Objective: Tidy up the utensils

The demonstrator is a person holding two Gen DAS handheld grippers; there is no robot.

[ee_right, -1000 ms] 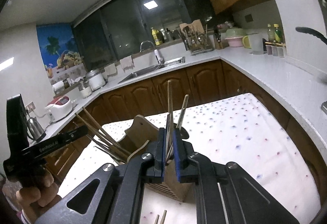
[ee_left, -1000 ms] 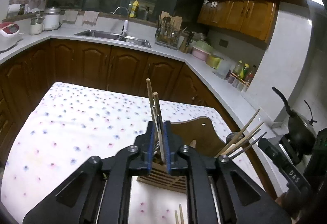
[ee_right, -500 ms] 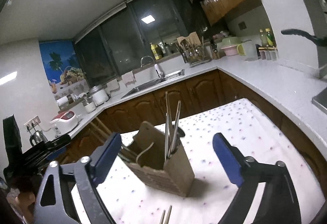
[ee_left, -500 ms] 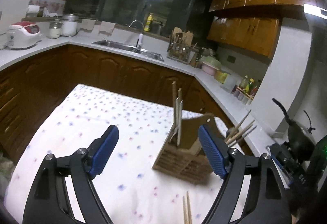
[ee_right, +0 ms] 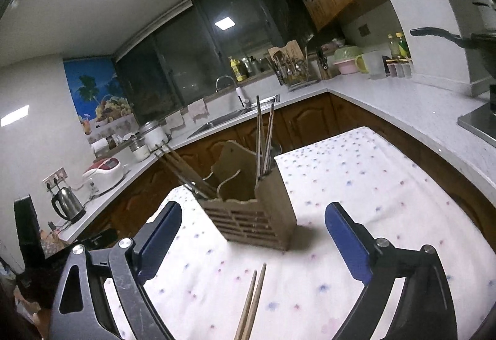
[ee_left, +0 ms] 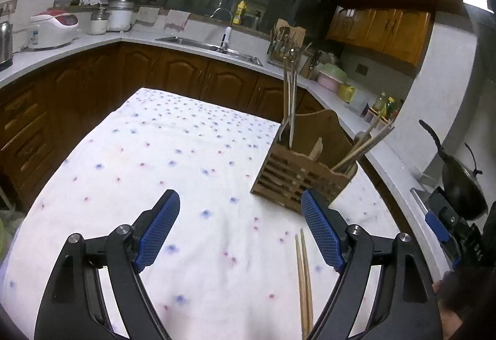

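A slatted wooden utensil holder (ee_left: 297, 175) (ee_right: 257, 216) stands on the dotted white tablecloth. Upright chopsticks (ee_left: 290, 104) (ee_right: 263, 138) stand in one compartment, and several more chopsticks (ee_left: 362, 147) (ee_right: 183, 172) lean out of another. A loose pair of chopsticks (ee_left: 303, 281) (ee_right: 251, 302) lies flat on the cloth in front of the holder. My left gripper (ee_left: 240, 228) is open and empty, above the cloth, short of the holder. My right gripper (ee_right: 254, 237) is open and empty, facing the holder from the other side.
The table (ee_left: 155, 154) is ringed by kitchen counters with wooden cabinets. A rice cooker (ee_left: 52, 28) and kettle (ee_right: 66, 205) stand on the counter, a sink (ee_left: 210, 45) at the back, a dark wok (ee_left: 462, 185) at the right.
Both grippers opened and let go of chopsticks, which now stand in the holder. Both grippers then drew back from the holder.
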